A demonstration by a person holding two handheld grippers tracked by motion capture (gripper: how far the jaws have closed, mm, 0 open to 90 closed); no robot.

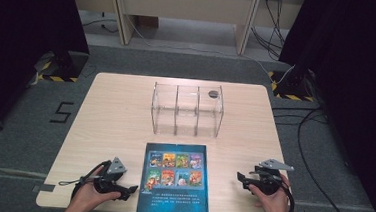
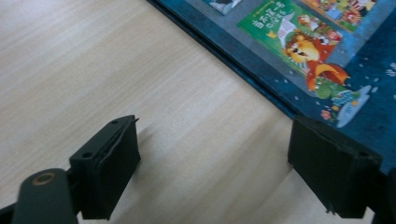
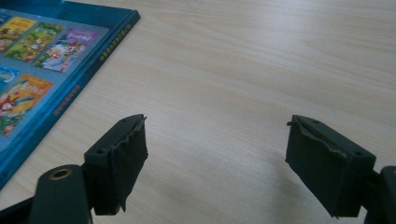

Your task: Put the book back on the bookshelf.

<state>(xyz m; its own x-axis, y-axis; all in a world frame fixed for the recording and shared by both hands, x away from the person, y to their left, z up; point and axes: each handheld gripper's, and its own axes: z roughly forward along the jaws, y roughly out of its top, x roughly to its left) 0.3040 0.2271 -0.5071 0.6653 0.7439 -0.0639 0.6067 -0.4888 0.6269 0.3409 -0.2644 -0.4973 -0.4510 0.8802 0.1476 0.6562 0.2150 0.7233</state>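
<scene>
Book between two open claws

Claws first, from the left of the high view. My left gripper (image 1: 131, 188) sits low at the lower left of the frame, my left hand (image 1: 87, 195) wrapped around it, jaws aimed toward the book (image 1: 174, 183). In the left gripper view I see both black jaws standing wide apart, released, bare pale wood between them and nothing gripped. The right-hand jaw in that view hangs right by the book's dark blue edge, and I cannot tell whether it touches. The cover runs off to the upper right there, with a lion drawing plain to see.

Centre of the high view now: the book lies flat on the table (image 1: 115, 116), blue cover up, rows of small coloured pictures on it, its near end poking over the table's bottom edge. Above it, in the middle of the frame, stands a clear box (image 1: 187, 110) with three compartments, well apart from the book. A small dark round thing (image 1: 213, 93) sits at its upper right corner.

Lower right: my right gripper (image 1: 241, 179) in my right hand (image 1: 273, 201), jaws pointing left at the book, a gap of bare table between. In the right gripper view the jaws gape open, nothing held, with the book's corner at upper left.
</scene>
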